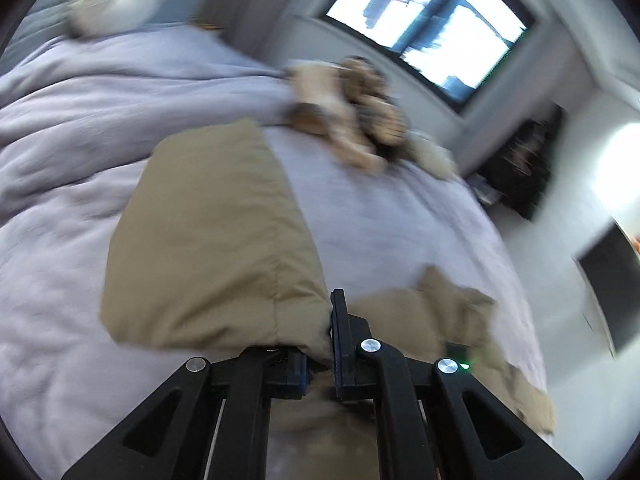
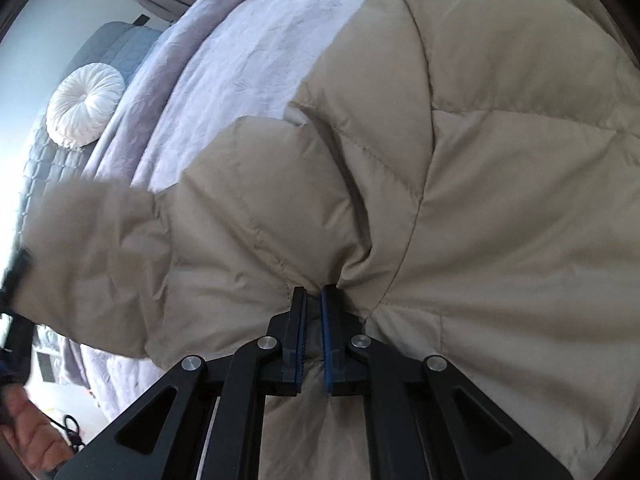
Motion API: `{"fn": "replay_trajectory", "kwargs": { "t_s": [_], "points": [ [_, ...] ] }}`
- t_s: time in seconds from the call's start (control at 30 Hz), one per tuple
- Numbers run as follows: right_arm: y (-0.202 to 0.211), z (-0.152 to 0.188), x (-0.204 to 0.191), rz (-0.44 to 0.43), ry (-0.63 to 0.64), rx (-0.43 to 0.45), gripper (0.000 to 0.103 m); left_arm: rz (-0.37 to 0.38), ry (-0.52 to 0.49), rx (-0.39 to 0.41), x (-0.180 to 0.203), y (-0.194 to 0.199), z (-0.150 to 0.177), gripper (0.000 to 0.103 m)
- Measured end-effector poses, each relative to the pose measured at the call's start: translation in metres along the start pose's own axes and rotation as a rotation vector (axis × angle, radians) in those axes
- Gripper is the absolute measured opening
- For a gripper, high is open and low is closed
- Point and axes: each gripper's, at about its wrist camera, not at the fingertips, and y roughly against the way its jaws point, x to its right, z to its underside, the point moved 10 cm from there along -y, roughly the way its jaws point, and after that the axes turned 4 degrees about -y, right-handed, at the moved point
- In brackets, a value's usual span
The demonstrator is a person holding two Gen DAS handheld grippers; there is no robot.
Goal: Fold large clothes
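A large beige quilted puffer jacket lies spread on a lilac bedspread. My right gripper is shut on a pinch of the jacket's fabric near a seam. In the left wrist view my left gripper is shut on the jacket's sleeve, which is lifted and hangs over the left finger, hiding it. More of the jacket lies beyond to the right. The sleeve also shows in the right wrist view, with the other gripper blurred at the far left edge.
The bedspread covers the whole bed. Plush toys lie at the bed's far side below a window. A round white cushion leans on a grey quilted headboard. The bed's edge drops off at right.
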Motion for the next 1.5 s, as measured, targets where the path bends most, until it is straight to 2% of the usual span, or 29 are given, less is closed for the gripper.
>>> {"fn": "replay_trajectory", "kwargs": {
  "t_s": [0.03, 0.13, 0.27, 0.43, 0.57, 0.7, 0.77, 0.83, 0.87, 0.93, 1.0, 1.03, 1.07, 1.13, 1.17, 1.2, 1.23, 1.3, 1.4, 1.5],
  "points": [
    [0.009, 0.001, 0.001, -0.011, -0.004, 0.003, 0.006, 0.040, -0.025, -0.012, 0.026, -0.005, 0.003, 0.010],
    [0.040, 0.002, 0.012, 0.002, -0.007, 0.035, 0.006, 0.099, -0.090, -0.052, 0.084, -0.024, 0.017, 0.010],
    [0.113, 0.000, 0.072, 0.114, -0.055, 0.146, 0.006, 0.136, -0.165, -0.136, 0.150, -0.065, 0.051, 0.010],
    [0.189, 0.009, 0.162, 0.231, -0.149, 0.236, 0.006, 0.085, -0.365, -0.287, 0.211, -0.127, 0.123, 0.010],
    [0.224, 0.021, 0.217, 0.295, -0.210, 0.254, 0.006, -0.030, -0.617, -0.394, 0.238, -0.157, 0.180, 0.010],
    [0.241, 0.033, 0.244, 0.297, -0.255, 0.252, 0.006, -0.058, -0.697, -0.414, 0.236, -0.150, 0.206, 0.011],
    [0.242, 0.033, 0.248, 0.277, -0.271, 0.249, 0.010, -0.066, -0.713, -0.423, 0.234, -0.146, 0.207, 0.011],
    [0.244, 0.032, 0.250, 0.267, -0.278, 0.254, 0.010, -0.071, -0.719, -0.416, 0.231, -0.135, 0.205, 0.049],
    [0.243, 0.030, 0.247, 0.260, -0.276, 0.253, 0.010, -0.076, -0.712, -0.394, 0.230, -0.127, 0.200, 0.076],
    [0.242, 0.029, 0.238, 0.243, -0.264, 0.250, 0.012, -0.045, -0.711, -0.375, 0.225, -0.123, 0.192, 0.077],
    [0.240, 0.027, 0.228, 0.241, -0.244, 0.251, 0.035, -0.032, -0.700, -0.360, 0.221, -0.109, 0.182, 0.077],
    [0.239, 0.027, 0.218, 0.250, -0.223, 0.251, 0.063, -0.039, -0.674, -0.327, 0.213, -0.099, 0.172, 0.077],
    [0.239, 0.027, 0.207, 0.256, -0.190, 0.262, 0.078, -0.052, -0.650, -0.301, 0.205, -0.094, 0.162, 0.077],
    [0.238, 0.026, 0.179, 0.282, -0.090, 0.285, 0.078, -0.130, -0.556, -0.244, 0.170, -0.085, 0.134, 0.077],
    [0.235, 0.023, 0.165, 0.302, -0.039, 0.294, 0.078, -0.195, -0.494, -0.227, 0.145, -0.085, 0.119, 0.077],
    [0.231, 0.021, 0.151, 0.321, 0.015, 0.304, 0.079, -0.240, -0.458, -0.220, 0.130, -0.085, 0.110, 0.077],
    [0.222, 0.016, 0.133, 0.354, 0.086, 0.313, 0.081, -0.324, -0.405, -0.219, 0.101, -0.089, 0.099, 0.077],
    [0.205, 0.009, 0.108, 0.424, 0.196, 0.324, 0.081, -0.442, -0.324, -0.226, 0.055, -0.097, 0.085, 0.077],
    [0.177, -0.004, 0.086, 0.516, 0.305, 0.338, 0.081, -0.536, -0.288, -0.268, 0.017, -0.110, 0.088, 0.077],
    [0.158, -0.022, 0.094, 0.625, 0.330, 0.338, 0.081, -0.540, -0.282, -0.291, 0.008, -0.121, 0.097, 0.077]
  ]
}}
